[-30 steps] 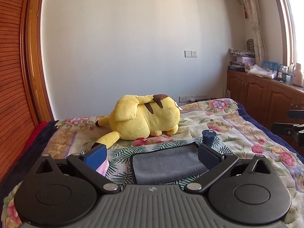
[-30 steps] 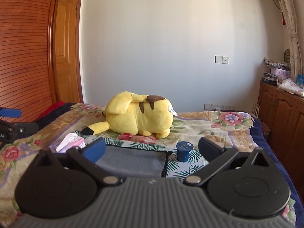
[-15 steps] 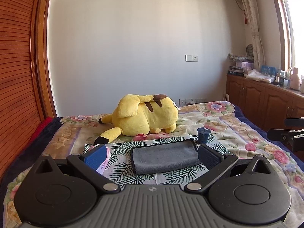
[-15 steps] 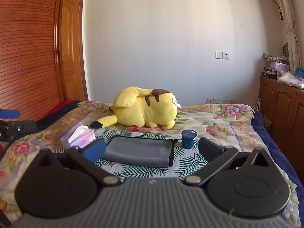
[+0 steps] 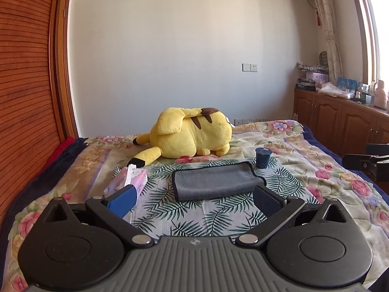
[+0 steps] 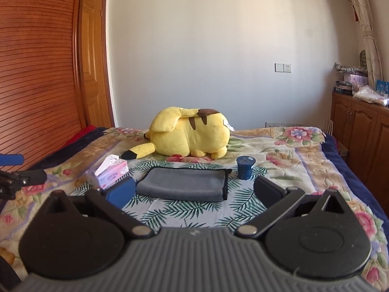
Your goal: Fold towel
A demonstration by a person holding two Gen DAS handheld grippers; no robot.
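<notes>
Towel: the grey towel [image 5: 215, 182] is lying folded on the leaf-print cloth [image 5: 194, 216] on the bed [image 5: 323, 170].
Left gripper [image 5: 193, 198]: hovering near the towel, fingers spread wide, gripping nothing.
Right gripper [image 6: 194, 191]: hanging likewise, wide and empty.
Left of towel: tissue box [image 6: 109, 171] sitting.
Right: blue cup [image 6: 245, 167] standing.
Far side: yellow plush [image 5: 192, 132] lying.
</notes>
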